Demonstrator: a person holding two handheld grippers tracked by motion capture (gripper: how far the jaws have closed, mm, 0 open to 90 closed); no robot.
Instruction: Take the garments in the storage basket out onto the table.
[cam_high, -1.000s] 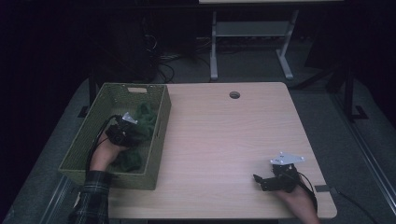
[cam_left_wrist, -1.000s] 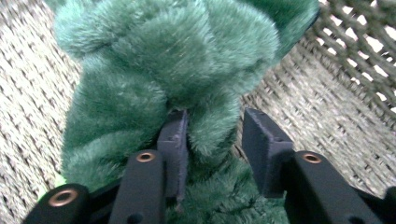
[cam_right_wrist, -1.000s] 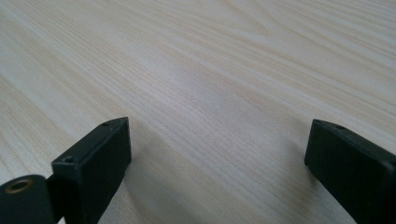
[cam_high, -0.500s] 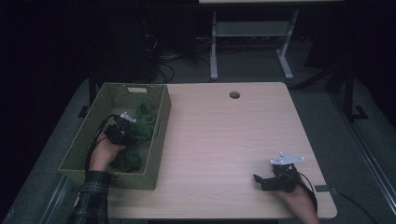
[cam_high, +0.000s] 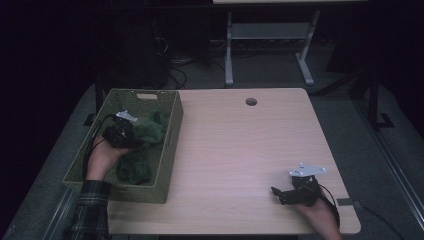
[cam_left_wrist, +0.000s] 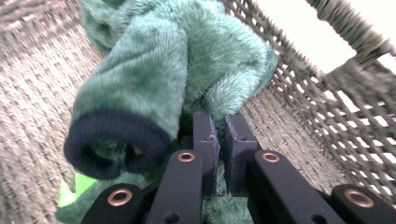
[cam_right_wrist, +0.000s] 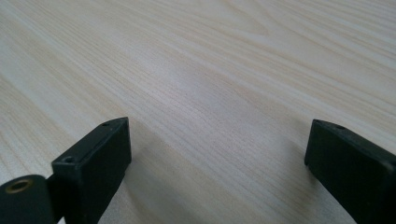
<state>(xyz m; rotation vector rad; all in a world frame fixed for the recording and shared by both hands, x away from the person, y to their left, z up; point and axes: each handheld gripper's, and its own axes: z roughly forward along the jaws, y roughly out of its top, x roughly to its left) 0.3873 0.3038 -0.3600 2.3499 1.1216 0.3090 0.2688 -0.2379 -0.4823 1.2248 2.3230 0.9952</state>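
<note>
While the left claw (cam_left_wrist: 220, 140) keeps pinching green plush (cam_left_wrist: 177, 70), slightly raised, the right claw (cam_right_wrist: 217, 154) stays wide.

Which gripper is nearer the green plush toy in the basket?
Left. The left gripper is shut on the green plush toy inside the basket; the right gripper rests open on the table, far across.
</note>
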